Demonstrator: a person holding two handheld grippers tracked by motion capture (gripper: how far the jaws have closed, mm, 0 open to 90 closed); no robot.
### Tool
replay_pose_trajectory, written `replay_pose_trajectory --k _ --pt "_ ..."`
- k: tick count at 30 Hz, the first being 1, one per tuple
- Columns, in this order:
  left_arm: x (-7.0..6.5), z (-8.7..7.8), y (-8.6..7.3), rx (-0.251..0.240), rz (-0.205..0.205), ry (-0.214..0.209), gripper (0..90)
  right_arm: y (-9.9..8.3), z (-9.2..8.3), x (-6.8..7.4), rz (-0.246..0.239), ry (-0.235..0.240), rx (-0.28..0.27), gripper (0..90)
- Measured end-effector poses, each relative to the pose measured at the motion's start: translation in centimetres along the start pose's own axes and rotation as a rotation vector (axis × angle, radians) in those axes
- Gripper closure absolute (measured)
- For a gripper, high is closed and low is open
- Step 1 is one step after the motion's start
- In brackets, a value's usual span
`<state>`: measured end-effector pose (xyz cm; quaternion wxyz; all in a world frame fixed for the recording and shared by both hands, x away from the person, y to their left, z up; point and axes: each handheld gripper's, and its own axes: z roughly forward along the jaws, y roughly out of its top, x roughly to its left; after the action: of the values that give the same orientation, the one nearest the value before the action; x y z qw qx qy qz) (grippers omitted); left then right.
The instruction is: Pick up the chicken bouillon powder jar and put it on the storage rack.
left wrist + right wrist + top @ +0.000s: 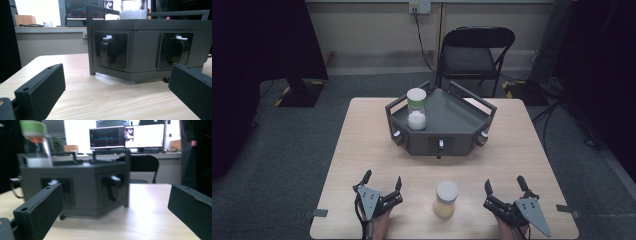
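Pale wood-grain bench [362,150] stands on grey carpet before a black folding chair [474,52], carrying a dark grey angular tray [457,122] with a clear green-banded jar of white powder [416,109] upright at its rear left. Near the front edge, a small clear white-lidded jar of yellowish powder [445,199] stands between the left hand-held gripper [382,182] and the right hand-held gripper [504,186], touching neither. Both hand-held grippers rest low with jaws spread wide, holding nothing.
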<state>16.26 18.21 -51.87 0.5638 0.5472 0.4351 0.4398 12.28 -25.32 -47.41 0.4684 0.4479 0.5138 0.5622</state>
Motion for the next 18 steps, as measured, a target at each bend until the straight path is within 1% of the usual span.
replay_pose_trajectory --k 2,5,6,11,14,16,18 --pt "0.0 0.0 0.0 0.000 0.000 -0.001 0.2 0.6 0.0 0.3 0.001 0.029 -0.015 0.0" --pt "0.0 0.0 0.0 0.000 0.000 0.000 0.3 1.6 -0.1 0.6 0.016 0.095 -0.029 0.0" --pt "0.0 0.0 0.0 0.000 0.000 0.002 0.3 1.8 -0.3 1.0 0.014 0.123 -0.046 0.0" --pt "-0.1 0.0 0.0 0.000 0.000 0.004 0.3 2.6 -0.2 2.6 -0.012 0.211 -0.077 0.0" --pt "-0.1 0.0 0.0 0.000 0.001 0.008 0.3 2.7 0.3 3.3 -0.013 0.256 -0.068 0.0" --pt "-0.1 0.0 0.0 0.000 0.001 0.008 0.3 2.6 0.6 3.8 -0.014 0.280 -0.049 0.0" --pt "-0.1 0.0 0.0 0.000 0.001 0.008 0.3 2.3 0.9 4.1 -0.005 0.299 -0.030 0.0"
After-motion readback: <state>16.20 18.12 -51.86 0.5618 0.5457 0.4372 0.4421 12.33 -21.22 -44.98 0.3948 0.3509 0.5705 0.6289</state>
